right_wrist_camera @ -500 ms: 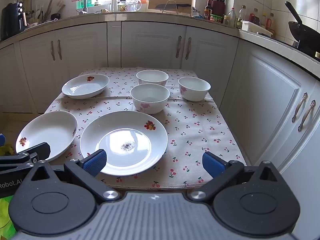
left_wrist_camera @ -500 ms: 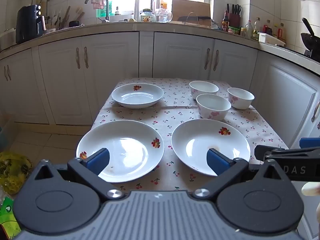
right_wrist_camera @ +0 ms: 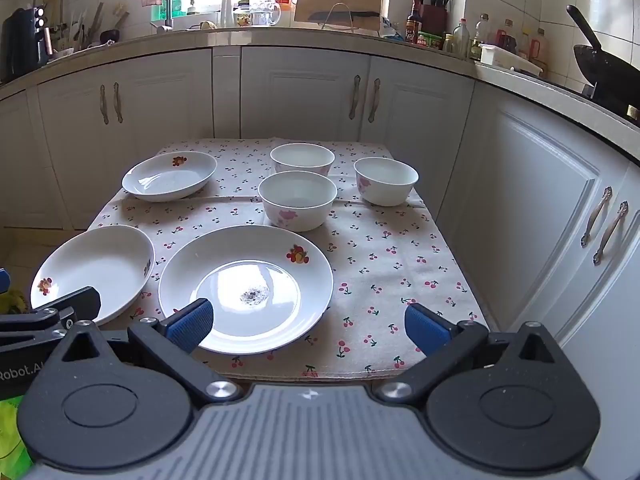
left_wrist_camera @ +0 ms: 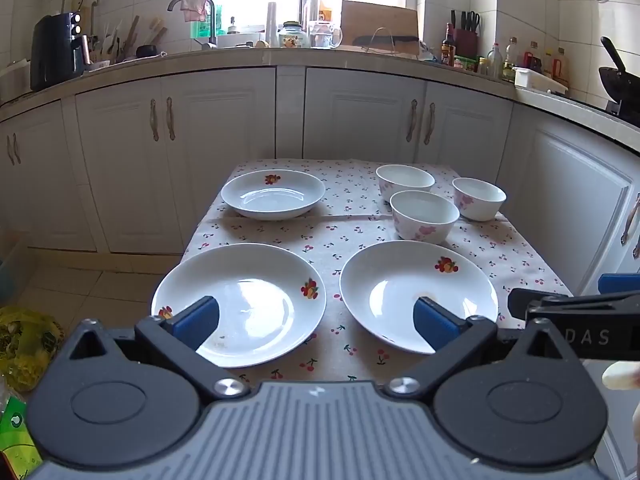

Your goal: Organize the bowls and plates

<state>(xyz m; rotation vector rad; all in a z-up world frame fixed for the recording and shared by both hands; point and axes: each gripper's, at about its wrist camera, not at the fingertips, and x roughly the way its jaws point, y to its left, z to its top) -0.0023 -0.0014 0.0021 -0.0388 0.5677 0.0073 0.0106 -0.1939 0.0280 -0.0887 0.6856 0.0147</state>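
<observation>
Presently on the cherry-print tablecloth (right_wrist_camera: 384,264): three glazed plates, three bowls, all apart, unstacked. Landmark: near right plate (right_wrist_camera: 246,286), soiled at centre. Second plate (right_wrist_camera: 92,268) just left of it; third plate (right_wrist_camera: 170,176) beyond; bowls (right_wrist_camera: 298,204) behind it. Likely stiff, slick, breakable; best pinched at the rim. Left gripper (left_wrist_camera: 316,318) and right gripper (right_wrist_camera: 306,324) gape wide, empty. Nothing obstructs; cabinets (right_wrist_camera: 532,200) flank right.
</observation>
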